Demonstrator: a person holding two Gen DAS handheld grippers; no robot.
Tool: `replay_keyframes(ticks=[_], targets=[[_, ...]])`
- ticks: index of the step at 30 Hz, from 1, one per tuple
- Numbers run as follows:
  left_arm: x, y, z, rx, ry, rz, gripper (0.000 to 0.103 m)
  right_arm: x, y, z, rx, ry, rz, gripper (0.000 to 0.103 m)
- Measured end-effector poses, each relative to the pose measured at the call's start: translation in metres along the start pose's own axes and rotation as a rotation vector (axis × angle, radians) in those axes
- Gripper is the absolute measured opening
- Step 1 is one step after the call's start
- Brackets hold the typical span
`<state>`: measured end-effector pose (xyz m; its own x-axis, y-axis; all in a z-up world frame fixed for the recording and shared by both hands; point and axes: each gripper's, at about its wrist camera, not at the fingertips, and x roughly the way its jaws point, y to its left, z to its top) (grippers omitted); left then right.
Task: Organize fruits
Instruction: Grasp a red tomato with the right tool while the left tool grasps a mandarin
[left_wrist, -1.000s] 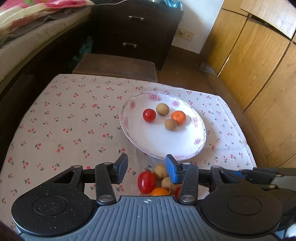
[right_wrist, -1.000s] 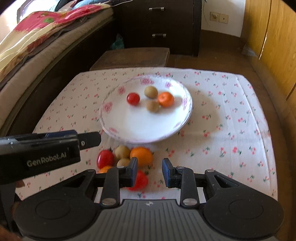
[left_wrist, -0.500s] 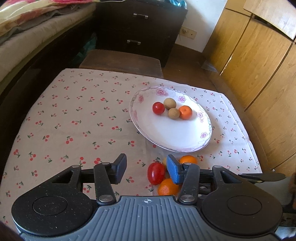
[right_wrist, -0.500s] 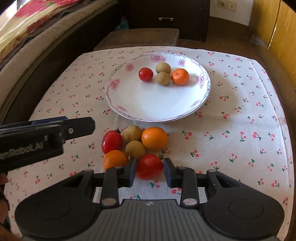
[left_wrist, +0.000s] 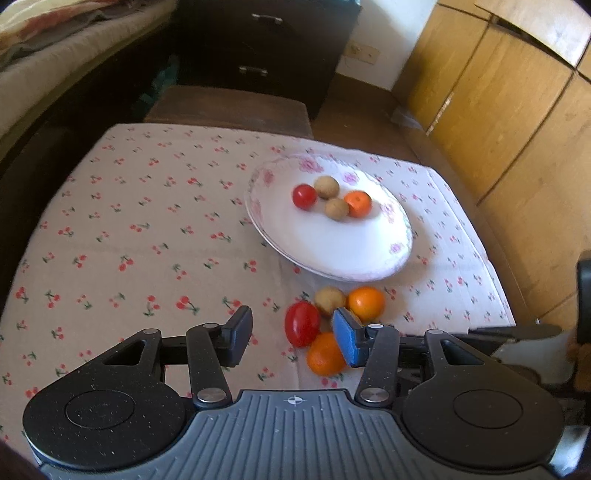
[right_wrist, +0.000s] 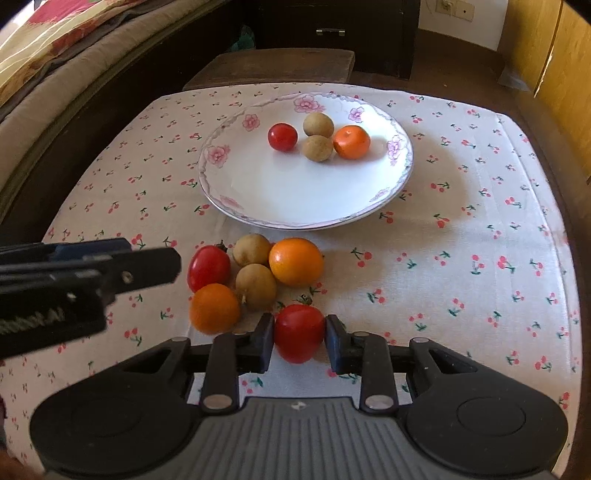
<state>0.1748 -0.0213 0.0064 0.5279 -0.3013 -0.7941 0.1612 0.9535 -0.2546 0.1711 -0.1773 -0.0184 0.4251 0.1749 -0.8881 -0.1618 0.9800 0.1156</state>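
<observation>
bed (right_wrist: 55, 55), dark drawers (left_wrist: 266, 48), wood stool (right_wrist: 269, 68)

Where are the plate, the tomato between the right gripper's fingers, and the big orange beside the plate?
plate (right_wrist: 258, 192): right wrist view, bare white middle.
tomato (right_wrist: 298, 332): right wrist view, its centre.
big orange (right_wrist: 295, 262): right wrist view, its centre.

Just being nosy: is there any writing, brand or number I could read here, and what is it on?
White lettering on the side of the left gripper, seen from the right wrist: blurred and cut off, unreadable.
Small compass-like emblem, no letters, on each gripper's grey body.
Plate and tablecloth: flower and cherry patterns only, no words.
</observation>
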Motion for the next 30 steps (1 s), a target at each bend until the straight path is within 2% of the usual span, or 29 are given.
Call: replay_keyframes(ticks=[10, 21, 27, 30], targets=[[0.014, -0.022, -0.012, 0.055, 0.064, -0.052, 0.054, -0.021, -0.02, -0.018, 0.011, -0.007, -0.004, 0.03], [0.047, -0.03, -0.015, 0.042, 0.113, -0.007, 0.053, -0.021, -0.036, -0.02, 0.032, -0.003, 0.014, 0.03], [0.048, -0.037, -0.016, 0.073, 0.101, 0.012, 0.041, -0.025, -0.043, -0.018, 0.064, -0.009, 0.021, 0.03], [0.045, -0.037, -0.018, 0.084, 0.106, 0.007, 0.041, -0.024, -0.045, -0.018, 0.079, -0.005, 0.029, 0.03]])
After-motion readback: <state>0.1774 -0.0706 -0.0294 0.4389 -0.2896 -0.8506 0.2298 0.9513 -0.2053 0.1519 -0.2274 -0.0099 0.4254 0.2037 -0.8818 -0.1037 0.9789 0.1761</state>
